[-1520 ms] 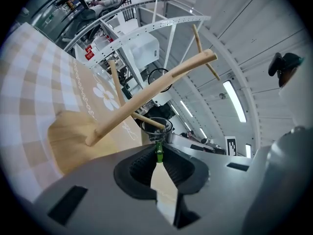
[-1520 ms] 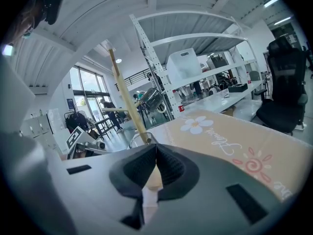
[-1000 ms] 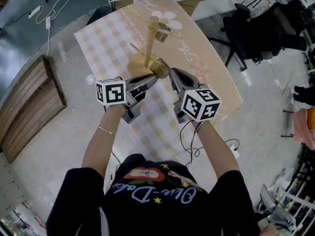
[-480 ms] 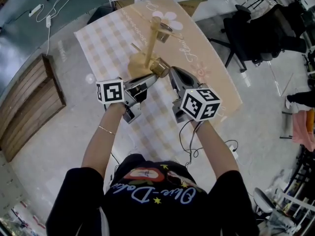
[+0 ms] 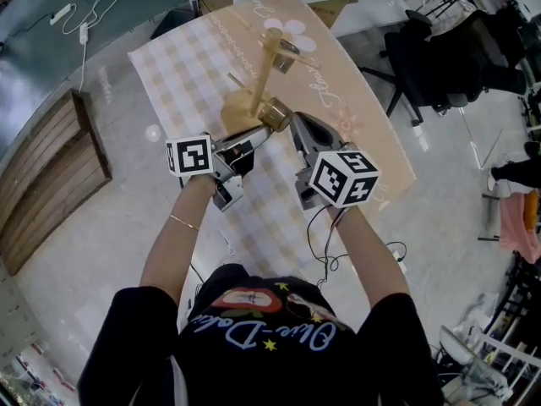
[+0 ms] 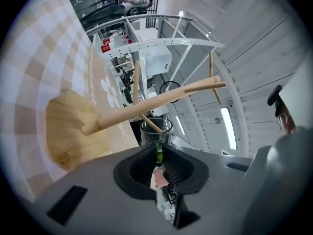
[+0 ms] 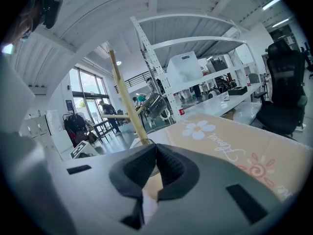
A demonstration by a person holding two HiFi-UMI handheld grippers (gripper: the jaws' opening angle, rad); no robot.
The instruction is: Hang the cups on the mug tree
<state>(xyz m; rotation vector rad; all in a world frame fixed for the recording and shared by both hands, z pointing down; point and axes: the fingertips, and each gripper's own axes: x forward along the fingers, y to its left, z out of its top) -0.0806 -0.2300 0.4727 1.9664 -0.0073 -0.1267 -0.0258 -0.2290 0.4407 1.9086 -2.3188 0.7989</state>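
Two cups logged. The held cup (image 5: 275, 114), clear glass, sits low beside the mug tree (image 5: 262, 73), just above its round wooden base and between the tips of my two grippers.

Left gripper (image 5: 259, 133): in its own view the left gripper (image 6: 157, 153) has its jaws clenched on a thin green strip. This looks like the handle of the held cup (image 6: 156, 129), whose open rim shows just past the jaw tips. One slanted peg of the mug tree (image 6: 146, 106) crosses in front of that rim. I cannot tell whether peg and glass touch.

Right gripper (image 5: 296, 126): it lies just beside the held cup on the opposite side. In its own view the right gripper (image 7: 155, 148) has its jaw tips pressed together. A faint arc of clear glass shows close behind them. I cannot tell whether the glass wall is pinched between the pads.

The hung cup (image 5: 285, 52) hangs on an upper peg near the top of the pole. From the right gripper view the hung cup (image 7: 152, 105) hangs tilted, and the pole of the mug tree (image 7: 124, 94) rises straight ahead.

The tree stands on a table (image 5: 182, 66) under a beige checked cloth (image 5: 363, 142) with a white flower print. An office chair (image 5: 439, 57) stands well apart, to the right.
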